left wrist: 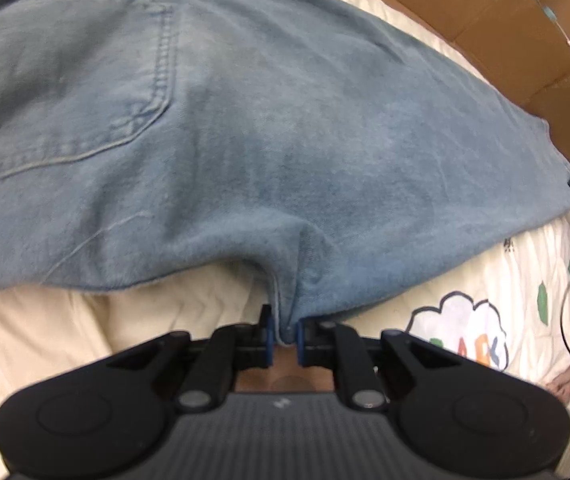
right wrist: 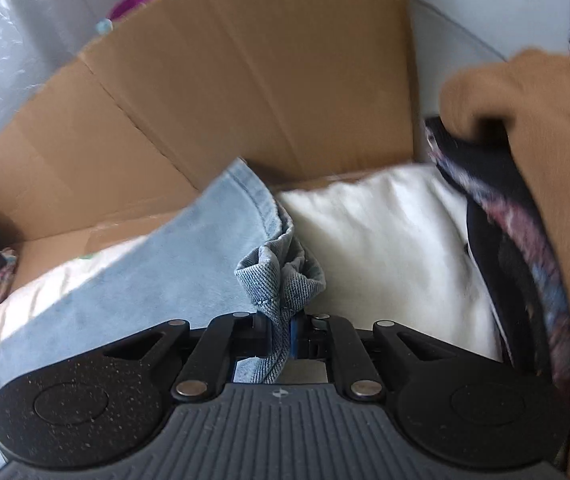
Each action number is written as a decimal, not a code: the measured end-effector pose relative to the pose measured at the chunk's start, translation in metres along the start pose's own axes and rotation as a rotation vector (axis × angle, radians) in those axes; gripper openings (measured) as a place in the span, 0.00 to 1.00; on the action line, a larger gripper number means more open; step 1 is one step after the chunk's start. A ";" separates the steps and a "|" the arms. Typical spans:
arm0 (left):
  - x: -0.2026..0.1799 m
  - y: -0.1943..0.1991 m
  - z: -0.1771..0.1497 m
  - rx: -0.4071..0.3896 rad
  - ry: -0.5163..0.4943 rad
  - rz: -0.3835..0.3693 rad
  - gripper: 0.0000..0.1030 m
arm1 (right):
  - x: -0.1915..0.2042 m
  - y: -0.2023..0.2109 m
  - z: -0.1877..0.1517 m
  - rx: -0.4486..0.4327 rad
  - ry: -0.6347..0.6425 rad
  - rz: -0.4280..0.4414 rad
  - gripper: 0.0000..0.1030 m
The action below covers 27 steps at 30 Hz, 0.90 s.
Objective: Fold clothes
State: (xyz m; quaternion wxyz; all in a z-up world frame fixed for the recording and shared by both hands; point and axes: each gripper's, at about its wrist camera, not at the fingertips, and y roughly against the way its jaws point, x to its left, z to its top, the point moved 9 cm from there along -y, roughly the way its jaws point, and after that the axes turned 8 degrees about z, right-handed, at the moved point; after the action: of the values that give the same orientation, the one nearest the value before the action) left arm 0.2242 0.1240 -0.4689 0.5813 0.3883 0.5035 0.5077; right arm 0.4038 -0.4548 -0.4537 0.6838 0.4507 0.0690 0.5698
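In the left wrist view, the left claw sits at six o'clock, its blue pads closed on a pinched edge of the jeans, which spread from the middle up toward twelve o'clock over a cream quilt on the bed. A back pocket shows at ten o'clock, a cardboard box runs along one to two o'clock, and a cartoon cloud print lies on the quilt at four o'clock. The fabric is drawn into a ridge just above the pads, so only a thin fold looks held; a firm tug could pull it free. In the right wrist view, the right claw at six o'clock is closed on a bunched hem of the jeans, with the denim trailing toward nine o'clock and a crumpled cuff standing just above the jaws. The cardboard box fills ten to twelve o'clock, a white pillow lies at three o'clock, and a person's tan sleeve with a dark patterned cloth beneath it crowds two to four o'clock. The bunched grip may leave the hem twisted, so the fold could land crooked. If the two claws move unevenly, the denim could sag in the middle or drag the quilt, and the nearby box flap could snag the cloth.
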 end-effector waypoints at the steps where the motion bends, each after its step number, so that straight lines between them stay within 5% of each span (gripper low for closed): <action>1: -0.002 0.001 0.001 0.007 0.006 0.004 0.10 | 0.002 0.004 0.003 0.001 0.002 0.002 0.06; 17: 0.003 0.045 -0.010 0.110 0.002 0.160 0.10 | 0.005 0.076 0.004 0.039 -0.077 0.026 0.06; 27: -0.009 0.079 -0.036 0.128 -0.009 0.217 0.09 | -0.023 0.131 -0.034 0.079 -0.109 0.044 0.06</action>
State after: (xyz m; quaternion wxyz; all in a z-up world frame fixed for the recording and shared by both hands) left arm 0.1729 0.1278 -0.3983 0.4992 0.4791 0.4874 0.5326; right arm 0.2811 -0.4630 -0.3919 0.6555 0.5090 0.0440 0.5561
